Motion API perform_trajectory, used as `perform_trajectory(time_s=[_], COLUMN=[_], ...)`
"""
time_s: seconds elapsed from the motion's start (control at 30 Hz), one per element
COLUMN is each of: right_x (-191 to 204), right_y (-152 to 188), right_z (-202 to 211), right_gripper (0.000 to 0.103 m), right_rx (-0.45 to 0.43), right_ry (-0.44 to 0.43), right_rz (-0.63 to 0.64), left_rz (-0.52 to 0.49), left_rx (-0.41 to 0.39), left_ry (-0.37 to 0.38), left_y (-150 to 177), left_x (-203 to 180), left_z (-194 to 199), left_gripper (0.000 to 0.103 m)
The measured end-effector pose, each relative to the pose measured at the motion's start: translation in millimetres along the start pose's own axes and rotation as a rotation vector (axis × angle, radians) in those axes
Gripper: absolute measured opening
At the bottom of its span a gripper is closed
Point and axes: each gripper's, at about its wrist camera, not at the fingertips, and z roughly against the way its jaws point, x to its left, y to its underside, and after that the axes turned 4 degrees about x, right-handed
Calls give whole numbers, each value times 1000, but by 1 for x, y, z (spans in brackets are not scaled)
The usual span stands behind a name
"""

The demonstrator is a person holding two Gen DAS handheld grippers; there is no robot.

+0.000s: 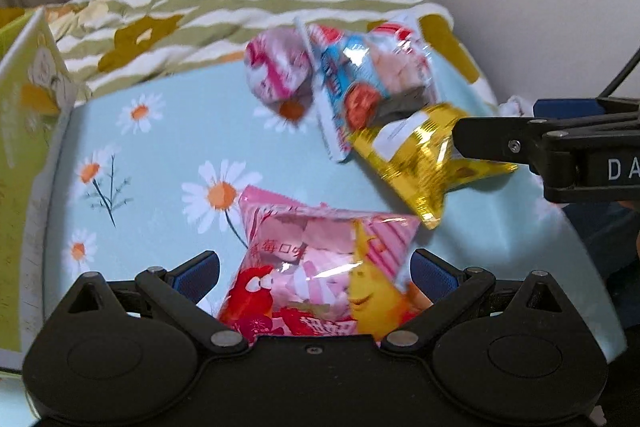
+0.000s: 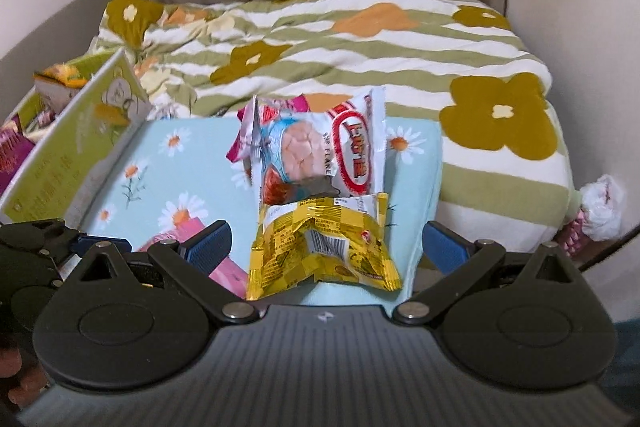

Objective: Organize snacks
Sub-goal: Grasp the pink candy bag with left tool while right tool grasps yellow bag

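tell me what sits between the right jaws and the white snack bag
A yellow snack packet lies on the daisy cloth, just before the white snack bag, in the right wrist view.

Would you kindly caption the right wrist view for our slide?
Right gripper, jaws open, straddles a yellow snack packet on the daisy-print cushion.

Gold packet (image 2: 320, 247) on cushion (image 2: 160, 163), before shrimp-chip bag (image 2: 320, 151); box (image 2: 72, 147) left; quilt (image 2: 320, 43) behind; round packet (image 1: 278, 67) possibly behind bag.
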Motion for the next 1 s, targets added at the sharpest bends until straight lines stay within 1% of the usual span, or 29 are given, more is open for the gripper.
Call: perform_trajectory(time_s=[0.07,0.13,0.2,0.4,0.73,1.0], right_x=[2,4,4,2,5,4], right_y=[0,0,0,-3,-8,-6], right_z=[-11,-21,-29,-43,-71,-86], right_gripper=[103,103,103,103,103,103], right_rx=[10,24,37,67,124,158], right_ry=[2,4,-1,-14,5,-21], right_rz=[28,49,53,45,83,56], left_rz=[12,27,44,46,134,155], left_rx=[4,7,15,4,-7,-15], left_ry=[12,31,51,47,-5,-35], left_y=[0,0,0,2,9,13], left_x=[4,6,8,10,29,40], left_z=[-7,-11,-15,-14,-8,-3], left_gripper=[102,99,89,83,82,82])
